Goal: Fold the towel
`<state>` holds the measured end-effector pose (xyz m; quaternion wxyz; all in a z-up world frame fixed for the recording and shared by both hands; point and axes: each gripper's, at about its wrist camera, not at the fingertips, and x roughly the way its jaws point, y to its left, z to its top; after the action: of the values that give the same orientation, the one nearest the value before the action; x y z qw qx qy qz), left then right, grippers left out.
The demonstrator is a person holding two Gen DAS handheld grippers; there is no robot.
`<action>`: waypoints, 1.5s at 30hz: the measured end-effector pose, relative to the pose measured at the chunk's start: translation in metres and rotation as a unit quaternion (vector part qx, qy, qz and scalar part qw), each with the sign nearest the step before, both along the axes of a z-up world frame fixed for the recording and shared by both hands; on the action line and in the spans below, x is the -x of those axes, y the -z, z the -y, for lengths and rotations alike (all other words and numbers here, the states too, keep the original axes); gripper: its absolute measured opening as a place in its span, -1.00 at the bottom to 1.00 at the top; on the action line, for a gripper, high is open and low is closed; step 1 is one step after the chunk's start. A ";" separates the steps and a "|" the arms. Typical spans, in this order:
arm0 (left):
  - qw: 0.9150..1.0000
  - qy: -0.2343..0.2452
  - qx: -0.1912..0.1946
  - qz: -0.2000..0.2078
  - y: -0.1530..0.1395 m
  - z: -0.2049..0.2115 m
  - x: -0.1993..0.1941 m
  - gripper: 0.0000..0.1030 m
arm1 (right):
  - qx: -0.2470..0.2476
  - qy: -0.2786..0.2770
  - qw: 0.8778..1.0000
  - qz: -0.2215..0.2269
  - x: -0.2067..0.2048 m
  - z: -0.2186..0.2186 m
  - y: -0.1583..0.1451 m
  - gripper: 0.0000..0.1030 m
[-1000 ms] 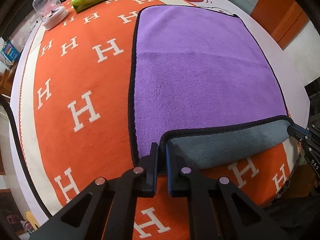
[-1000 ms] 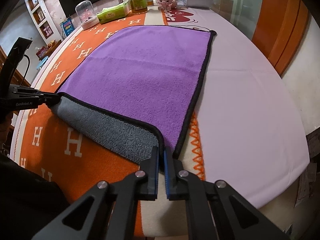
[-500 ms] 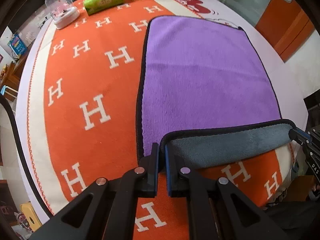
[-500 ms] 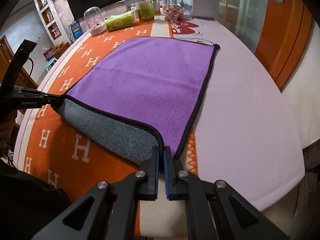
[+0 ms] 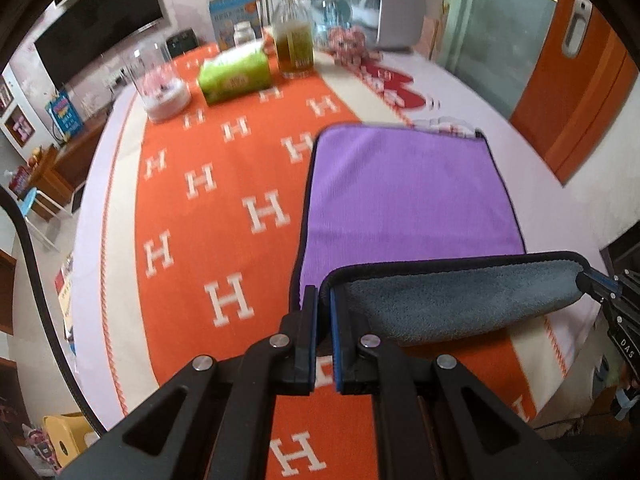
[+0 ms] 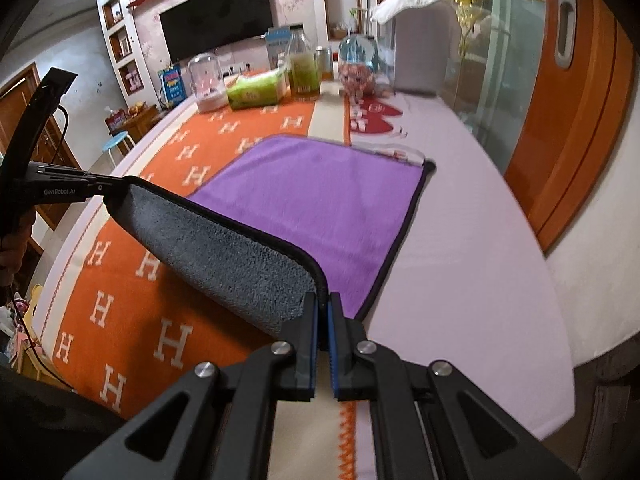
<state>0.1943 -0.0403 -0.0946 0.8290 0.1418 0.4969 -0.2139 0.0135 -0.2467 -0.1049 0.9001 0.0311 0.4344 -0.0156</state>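
Observation:
The towel [image 5: 408,192] is purple on top and grey underneath, with a black hem. Its far part lies flat on the orange H-patterned cloth; it also shows in the right wrist view [image 6: 328,196]. My left gripper [image 5: 323,300] is shut on the near left corner. My right gripper [image 6: 322,304] is shut on the near right corner. Both corners are lifted off the table, so the near edge hangs between them with its grey underside [image 6: 208,248] showing. The right gripper's tip shows at the right edge of the left wrist view [image 5: 600,284].
At the table's far end stand a green tissue pack [image 5: 234,74], a jar of green liquid [image 5: 294,46], a clear dome on a white base [image 5: 160,84], a pink plush toy [image 5: 348,42] and a white appliance [image 6: 420,40]. The lilac table edge [image 6: 500,280] runs along the right.
Both grippers have risen and tilted up with the towel's near corners. The lifted grey flap is higher and larger, and more of the room beyond the table shows.

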 end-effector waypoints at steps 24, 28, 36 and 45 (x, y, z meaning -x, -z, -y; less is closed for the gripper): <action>0.992 0.007 0.050 0.114 -0.037 0.070 -0.110 -0.92 | 0.083 0.061 0.989 0.109 -0.103 0.051 -0.047 -0.92; 0.992 0.004 0.056 0.109 -0.020 0.078 -0.125 -0.92 | 0.109 0.076 0.986 0.105 -0.121 0.056 -0.036 -0.92; 0.995 -0.007 0.064 0.070 0.033 0.090 -0.157 -0.92 | 0.173 0.094 0.976 0.090 -0.151 0.058 -0.003 -0.92; 0.997 -0.015 0.077 0.007 0.080 0.093 -0.180 -0.83 | 0.199 0.103 0.973 0.060 -0.178 0.063 0.028 -0.88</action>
<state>0.3744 -0.1334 -0.1747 0.8442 0.0721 0.4749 -0.2379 0.1912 -0.3093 -0.1329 0.9061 -0.1031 0.3621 -0.1928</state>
